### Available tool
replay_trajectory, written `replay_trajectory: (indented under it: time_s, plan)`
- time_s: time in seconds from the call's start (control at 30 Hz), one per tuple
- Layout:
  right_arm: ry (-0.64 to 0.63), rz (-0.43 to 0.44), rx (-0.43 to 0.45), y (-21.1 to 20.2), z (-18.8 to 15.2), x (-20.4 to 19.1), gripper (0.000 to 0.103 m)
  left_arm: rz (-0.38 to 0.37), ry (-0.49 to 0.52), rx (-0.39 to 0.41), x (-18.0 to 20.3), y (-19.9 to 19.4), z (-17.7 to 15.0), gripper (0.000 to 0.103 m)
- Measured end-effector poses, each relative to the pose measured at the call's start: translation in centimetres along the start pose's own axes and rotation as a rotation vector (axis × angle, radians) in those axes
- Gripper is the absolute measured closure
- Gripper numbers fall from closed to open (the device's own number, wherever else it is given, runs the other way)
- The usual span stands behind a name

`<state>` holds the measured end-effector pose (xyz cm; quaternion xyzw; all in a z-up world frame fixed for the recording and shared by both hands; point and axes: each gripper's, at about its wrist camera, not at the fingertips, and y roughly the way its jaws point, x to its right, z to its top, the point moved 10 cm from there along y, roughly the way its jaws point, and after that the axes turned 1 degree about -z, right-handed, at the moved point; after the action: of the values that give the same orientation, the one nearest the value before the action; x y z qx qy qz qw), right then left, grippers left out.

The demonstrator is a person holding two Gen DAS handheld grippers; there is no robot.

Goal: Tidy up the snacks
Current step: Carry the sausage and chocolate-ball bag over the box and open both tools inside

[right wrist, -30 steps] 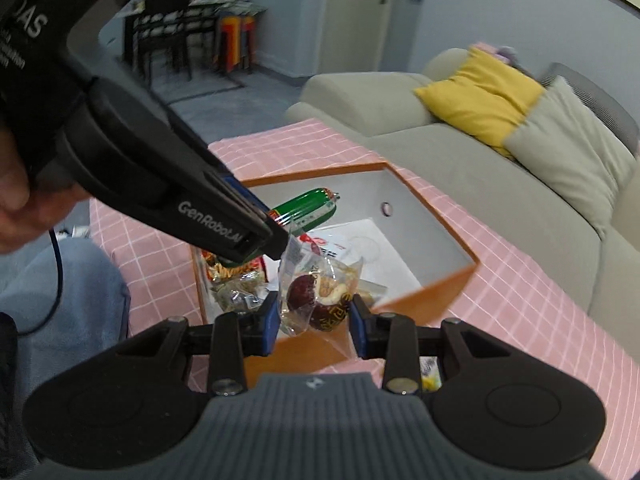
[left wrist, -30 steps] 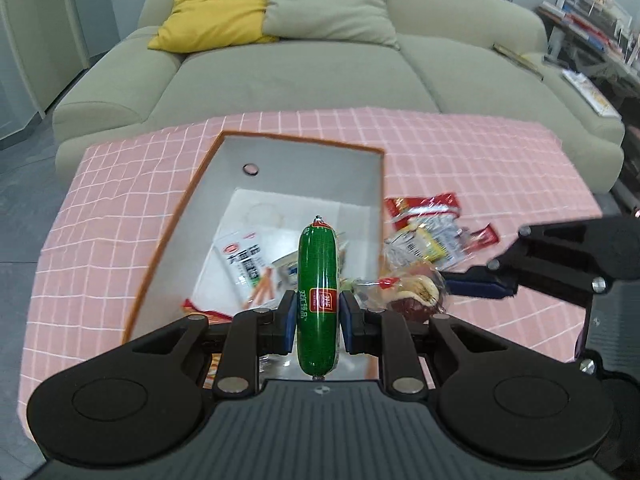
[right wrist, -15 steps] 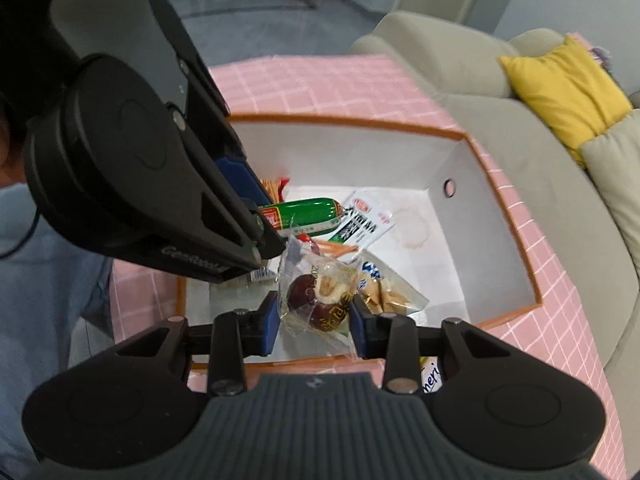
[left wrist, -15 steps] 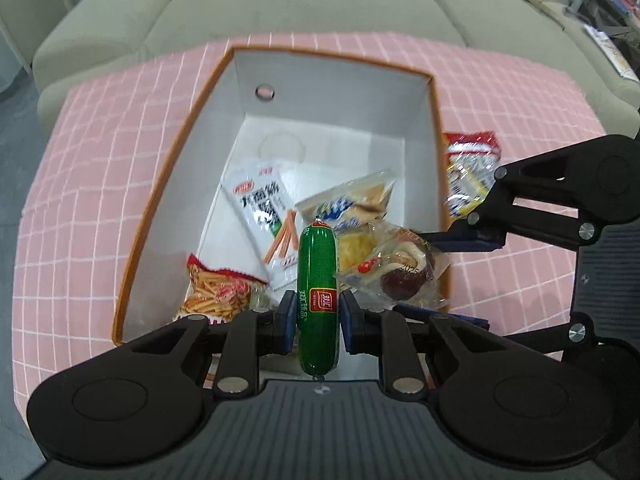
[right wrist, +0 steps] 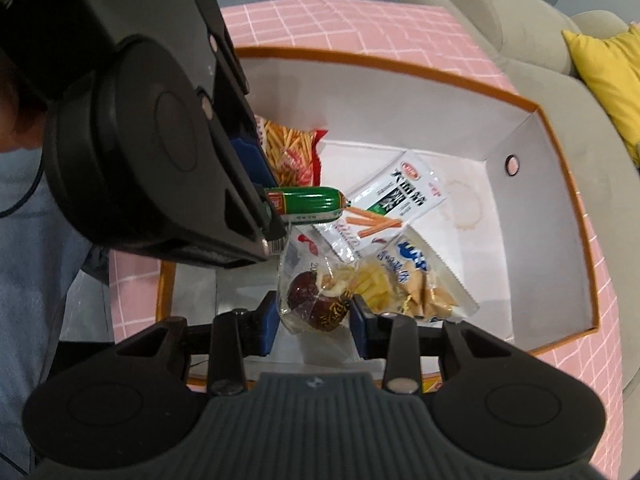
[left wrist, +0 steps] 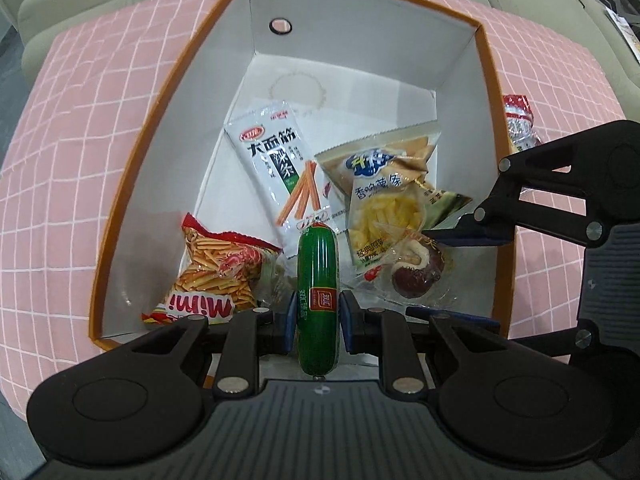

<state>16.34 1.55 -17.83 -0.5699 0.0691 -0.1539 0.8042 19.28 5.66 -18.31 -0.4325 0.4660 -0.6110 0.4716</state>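
- My left gripper is pinching the green sausage at its middle, pads pressed on both sides, the sausage pointing forward over the near end of the box.
- My right gripper is clamped on the clear date pack, holding it inside the box beside the sausage; from the left wrist view it hangs just right of the sausage.
- Already lying on the box floor: the Mimi bag at near left, the white strip pack in the middle, and the yellow chips pack at right.
- One more snack lies outside the box on the pink cloth, just beyond the right wall.
- A sofa with a yellow cushion stands behind the table.
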Motion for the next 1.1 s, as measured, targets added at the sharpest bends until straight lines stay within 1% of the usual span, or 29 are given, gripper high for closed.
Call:
replay_trajectory:
  time_s: [0.17,0.4,0.5,0.53,0.57,0.63,0.67,0.7,0.77,0.8,0.83,0.93,0.97,1.03,1.1]
  plan:
    - [0.013,0.011,-0.024,0.8,-0.5,0.2,0.068,-0.004,0.006,-0.035,0.1,1.0,-0.2,0.079]
    - [0.054,0.026,-0.033,0.8,-1.0,0.5,0.066,-0.011,0.005,-0.037,0.3,1.4,-0.1,0.078]
    - [0.054,0.020,-0.035,0.5,-1.1,0.3,0.066,-0.008,0.011,-0.033,0.4,1.1,-0.2,0.078]
    - [0.052,0.019,-0.033,0.3,-1.2,0.2,0.066,-0.008,0.014,-0.031,0.5,1.0,-0.2,0.077]
    - [0.051,0.019,-0.032,0.1,-1.2,0.1,0.064,-0.008,0.015,-0.030,0.5,0.9,-0.2,0.073]
    - [0.050,0.015,-0.028,-0.2,-1.2,0.1,0.061,-0.011,0.018,-0.026,0.5,0.6,-0.1,0.065]
    - [0.050,0.011,-0.024,-0.3,-1.1,0.1,0.060,-0.014,0.020,-0.024,0.5,0.5,-0.1,0.063]
    - [0.049,0.004,-0.018,-0.7,-1.1,0.1,0.056,-0.015,0.023,-0.020,0.6,0.2,-0.1,0.063]
    - [0.050,-0.005,-0.008,-1.1,-1.0,0.1,0.053,-0.010,0.027,-0.009,0.6,-0.4,0.0,0.061]
    - [0.052,-0.010,-0.003,-1.5,-0.9,0.2,0.050,-0.007,0.030,-0.002,0.7,-0.7,0.0,0.060]
    - [0.055,-0.019,0.003,-1.8,-0.9,0.3,0.045,-0.003,0.035,0.007,0.7,-1.1,0.0,0.058]
    - [0.066,-0.047,0.017,-2.9,-1.0,0.6,0.036,-0.002,0.036,0.040,0.8,-2.3,0.0,0.054]
    - [0.070,-0.056,0.022,-3.2,-1.0,0.7,0.035,-0.003,0.034,0.050,0.8,-2.7,0.0,0.053]
    - [0.082,-0.073,0.036,-4.0,-1.1,0.9,0.030,-0.001,0.031,0.073,0.8,-3.4,0.1,0.052]
    - [0.100,-0.089,0.052,-4.8,-1.3,1.0,0.030,0.004,0.029,0.092,0.9,-4.1,0.2,0.051]
